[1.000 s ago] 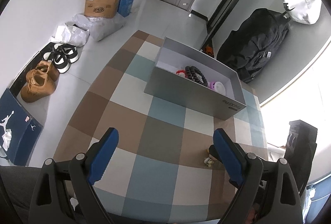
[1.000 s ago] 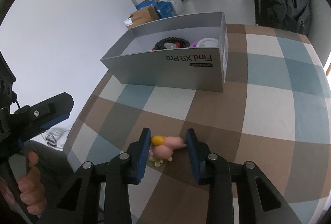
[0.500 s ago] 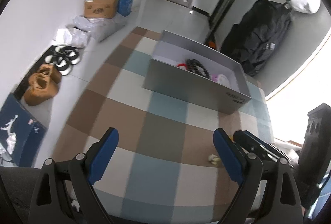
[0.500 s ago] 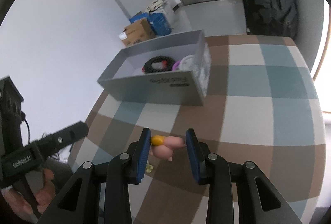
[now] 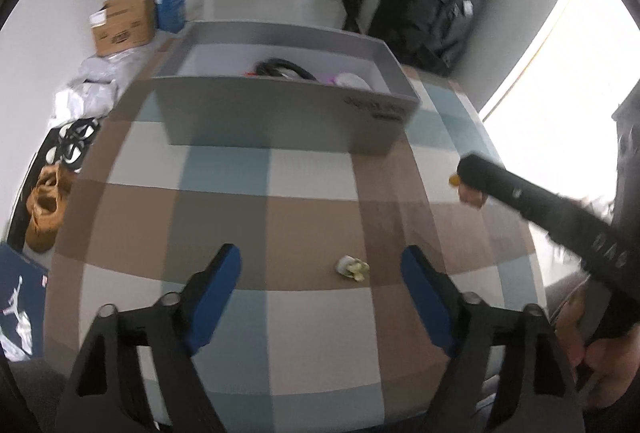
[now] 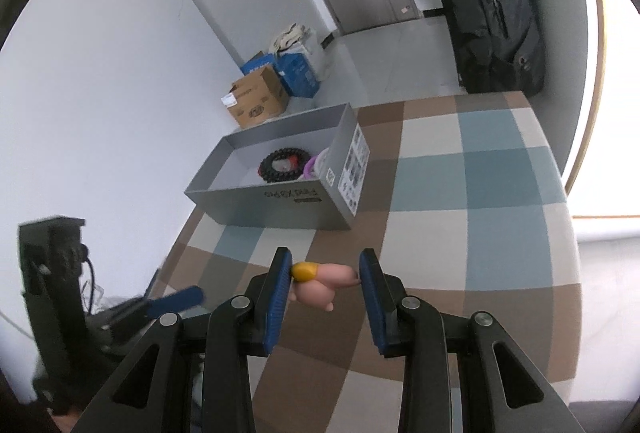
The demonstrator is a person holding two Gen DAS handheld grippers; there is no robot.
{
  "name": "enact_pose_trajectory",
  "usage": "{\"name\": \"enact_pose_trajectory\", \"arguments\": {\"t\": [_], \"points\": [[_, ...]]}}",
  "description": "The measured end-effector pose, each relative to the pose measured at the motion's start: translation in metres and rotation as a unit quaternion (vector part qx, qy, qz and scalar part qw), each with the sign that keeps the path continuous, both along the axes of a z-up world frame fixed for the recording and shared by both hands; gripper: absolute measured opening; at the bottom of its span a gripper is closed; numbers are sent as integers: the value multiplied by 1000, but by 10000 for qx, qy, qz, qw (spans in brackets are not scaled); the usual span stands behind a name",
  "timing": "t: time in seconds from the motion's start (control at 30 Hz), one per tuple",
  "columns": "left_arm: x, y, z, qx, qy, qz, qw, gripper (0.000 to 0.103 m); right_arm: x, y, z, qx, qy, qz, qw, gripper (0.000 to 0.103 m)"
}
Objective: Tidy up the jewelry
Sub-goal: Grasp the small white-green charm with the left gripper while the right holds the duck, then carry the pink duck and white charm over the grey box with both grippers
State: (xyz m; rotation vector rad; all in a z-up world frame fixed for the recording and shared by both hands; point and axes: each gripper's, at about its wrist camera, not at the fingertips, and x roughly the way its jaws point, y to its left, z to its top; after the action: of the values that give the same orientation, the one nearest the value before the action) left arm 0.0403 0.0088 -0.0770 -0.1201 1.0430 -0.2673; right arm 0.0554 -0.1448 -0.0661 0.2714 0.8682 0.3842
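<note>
Pink charm [image 6: 320,283] clamped in right fingers [image 6: 278,297]; left fingers [image 5: 216,289] wide, closing, nothing between.

"Find X9 Pro" printed upside down on the grey box [image 6: 280,199] front wall, other labels unreadable

Two handheld grippers: the left gripper [image 5: 320,269] and the right gripper [image 6: 324,281] share black angular frames with silver round screw heads and blue-padded fingers [image 6: 278,289]; a black cable [image 6: 90,285] loops beside the left unit's boxy body.
</note>
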Motion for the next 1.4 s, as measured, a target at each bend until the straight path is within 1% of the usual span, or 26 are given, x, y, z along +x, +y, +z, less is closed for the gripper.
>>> {"name": "enact_pose_trajectory", "arguments": {"t": [0.07,0.13,0.23,0.3,0.33,0.37,0.43,0.5,0.6,0.73,0.97,1.3,1.4], "points": [[-1,-7,-3,84,19,-112,9999,70,-1,-3,2,15,-25,-12,10000,33],[-1,-13,-6,181,59,-203,9996,61,-3,-7,4,35,-48,-31,10000,33],[-2,-19,-9,309,114,-262,9991,52,-4,-12,5,71,-70,-65,9999,33],[-4,-22,-9,458,112,-268,9985,50,-6,-14,6,90,-78,-82,9999,33],[-5,-25,-9,537,87,-312,9980,44,-6,-16,6,93,-81,-94,9999,33],[-5,-26,-9,628,71,-326,9975,42,-7,-17,7,100,-83,-105,9999,33],[-7,-29,-8,842,20,-345,9959,22,-7,-19,7,113,-79,-123,9998,33],[-7,-28,-9,843,20,-389,9957,14,-6,-21,6,130,-67,-139,9998,33],[-7,-26,-8,695,74,-420,9967,14,-6,-22,7,149,-57,-150,9998,33],[-5,-28,-6,594,80,-460,9971,13,-6,-20,7,118,-73,-120,9998,33],[0,-24,6,396,-58,-361,9985,13,-6,-13,7,58,-84,-44,9999,33],[13,-4,28,-80,-277,-83,9995,13,1,-2,12,-15,-144,35,9999,33],[20,1,38,-179,-417,-15,9990,13,3,4,17,-60,-212,75,9997,33]]}}
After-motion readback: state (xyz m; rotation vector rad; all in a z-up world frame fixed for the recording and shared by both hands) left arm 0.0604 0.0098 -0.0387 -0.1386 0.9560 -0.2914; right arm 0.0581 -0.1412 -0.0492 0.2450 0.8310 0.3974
